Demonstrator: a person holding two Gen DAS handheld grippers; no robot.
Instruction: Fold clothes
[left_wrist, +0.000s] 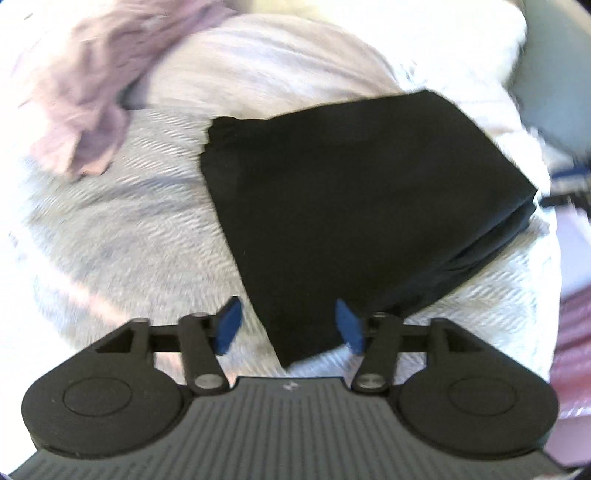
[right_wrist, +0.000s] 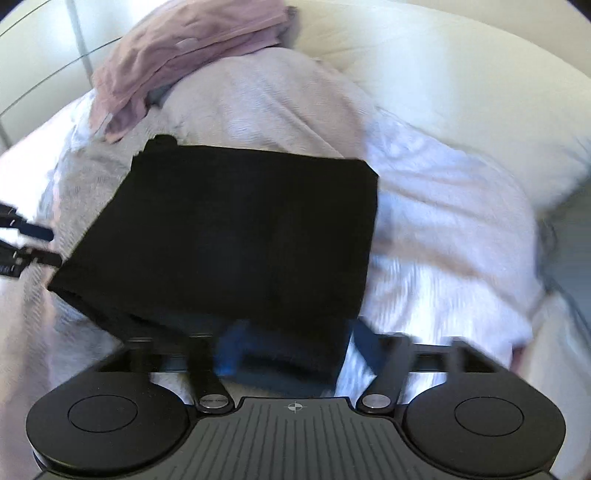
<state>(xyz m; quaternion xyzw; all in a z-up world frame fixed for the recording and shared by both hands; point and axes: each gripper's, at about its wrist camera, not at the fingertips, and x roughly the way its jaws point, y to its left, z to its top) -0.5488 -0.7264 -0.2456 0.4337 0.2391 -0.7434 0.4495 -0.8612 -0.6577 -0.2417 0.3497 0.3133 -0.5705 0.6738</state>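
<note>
- The bed (left_wrist: 122, 236) fills both views, spread with a pale, textured white cover (right_wrist: 436, 229) that rises in soft mounds toward the far side.
- A white pillow (right_wrist: 461, 77) lies at the head of the bed, to the right in the right wrist view, beyond the mounded cover.
- The folded black garment (left_wrist: 354, 192) lies flat on the cover in the middle of the bed, a squarish stack whose layered edges show along its right side in the left wrist view. In the right wrist view the same garment (right_wrist: 236, 236) lies just ahead of the camera.
- A crumpled mauve-pink garment (left_wrist: 92, 88) lies unfolded on the cover, beyond and to the left of the black one and apart from it; it shows at the top left of the right wrist view (right_wrist: 177, 55).
- The left tool (left_wrist: 290, 326) has its blue pads spread wide, with the near corner of the black garment lying between them; neither pad visibly presses the cloth.
- The right tool (right_wrist: 295, 350) is blurred by motion; its blue pads stand apart at the near edge of the black garment, the left pad overlapping the cloth. Whether the pads touch the cloth I cannot tell.
- The left tool's dark fingers also show at the left edge of the right wrist view, beside the black garment's left corner.
</note>
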